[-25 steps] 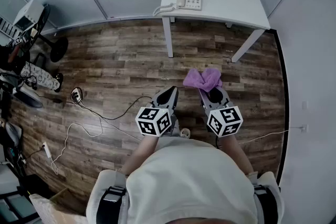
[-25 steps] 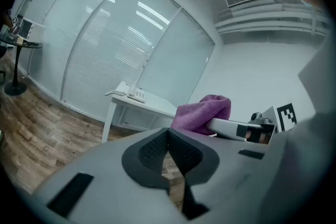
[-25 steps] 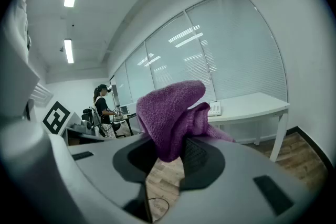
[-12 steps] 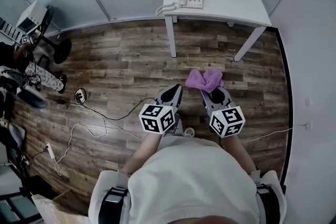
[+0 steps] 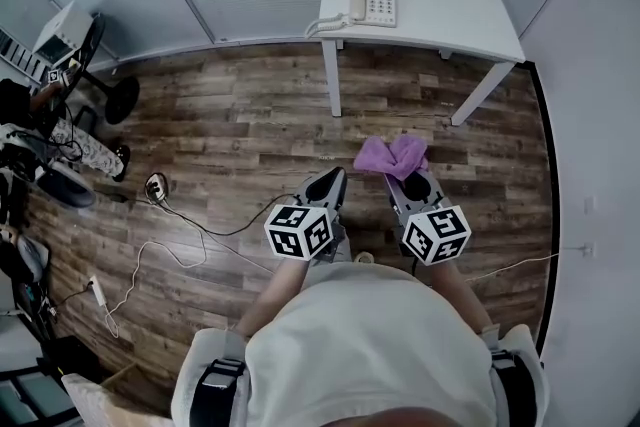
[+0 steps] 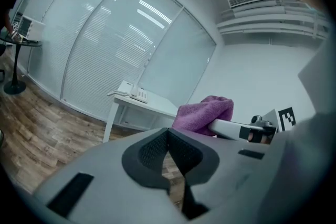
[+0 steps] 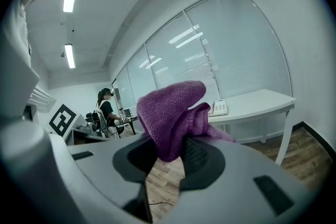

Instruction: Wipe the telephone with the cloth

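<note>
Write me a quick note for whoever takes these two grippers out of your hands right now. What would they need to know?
Left gripper: shut, empty.
Right gripper: shut on the purple cloth, which is bunched up above the jaws.
Phone: on the white table by the window wall, handset on its cradle. It lies across the wooden floor, well out of reach from here.
Done: cloth is in hand.
Left: walk to the table and wipe the phone with the cloth. No wiping has begun yet.
</note>
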`<state>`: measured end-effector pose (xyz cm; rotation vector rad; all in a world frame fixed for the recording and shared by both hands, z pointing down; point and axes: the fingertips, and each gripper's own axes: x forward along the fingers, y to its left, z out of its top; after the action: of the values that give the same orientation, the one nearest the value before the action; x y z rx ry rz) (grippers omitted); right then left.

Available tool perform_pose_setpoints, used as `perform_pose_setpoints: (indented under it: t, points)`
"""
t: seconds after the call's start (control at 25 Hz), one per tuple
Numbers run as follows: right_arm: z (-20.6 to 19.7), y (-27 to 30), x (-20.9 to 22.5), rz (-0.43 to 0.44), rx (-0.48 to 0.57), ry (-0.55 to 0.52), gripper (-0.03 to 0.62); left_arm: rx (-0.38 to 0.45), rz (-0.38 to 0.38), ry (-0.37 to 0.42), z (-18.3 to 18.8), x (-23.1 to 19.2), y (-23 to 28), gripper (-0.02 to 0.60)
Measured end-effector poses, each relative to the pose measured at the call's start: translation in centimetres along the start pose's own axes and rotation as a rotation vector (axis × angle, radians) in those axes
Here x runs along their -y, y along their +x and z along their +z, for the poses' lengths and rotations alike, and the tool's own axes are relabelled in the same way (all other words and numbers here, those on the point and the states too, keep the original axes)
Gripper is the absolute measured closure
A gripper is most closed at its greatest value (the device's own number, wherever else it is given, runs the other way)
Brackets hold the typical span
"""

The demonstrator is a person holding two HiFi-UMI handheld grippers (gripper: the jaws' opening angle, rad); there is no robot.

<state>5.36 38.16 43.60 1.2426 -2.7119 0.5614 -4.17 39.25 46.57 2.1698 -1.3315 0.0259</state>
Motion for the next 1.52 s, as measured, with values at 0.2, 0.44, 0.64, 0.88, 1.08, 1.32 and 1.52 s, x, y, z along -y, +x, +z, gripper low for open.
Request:
perform_pose_setpoints:
  t: [0.2, 0.44, 0.64, 0.88, 1.08, 1.32, 1.52]
  points:
    - [0.9, 3.0, 1.1, -0.003, -0.022, -0.020, 0.477, -0.003, 0.002, -0.016, 1.7, -2.1, 1.9, 0.560]
    - [2.8, 6.9, 3.0, 0.004, -0.032, -0.027, 0.477, 0.003, 0.004, -0.031, 4.3, -4.5, 5.0, 0.560]
    - [4.6, 10.4, 4.3, -0.003, -0.019, -0.037, 0.477, 0.016, -0.001, -0.027, 6.9, -6.5, 7.5, 0.560]
    - [6.4, 14.3, 5.6, -0.020, -0.004, -0.025, 0.477, 0.027, -0.010, -0.024, 10.0, -8.8, 9.8, 0.561]
    - [7.4, 17.3, 5.8, -0.030, 0.007, -0.024, 0.477, 0.027, -0.021, -0.006, 12.1, -11.1, 11.1, 0.561]
    - [8.6, 20.9, 6.3, -0.060, 0.016, -0.025, 0.477, 0.008, -0.049, -0.003, 14.0, -14.0, 13.3, 0.561]
    - [9.2, 23.4, 6.9, -0.092, 0.022, -0.030, 0.477, -0.005, -0.070, 0.002, 15.2, -16.3, 14.9, 0.560]
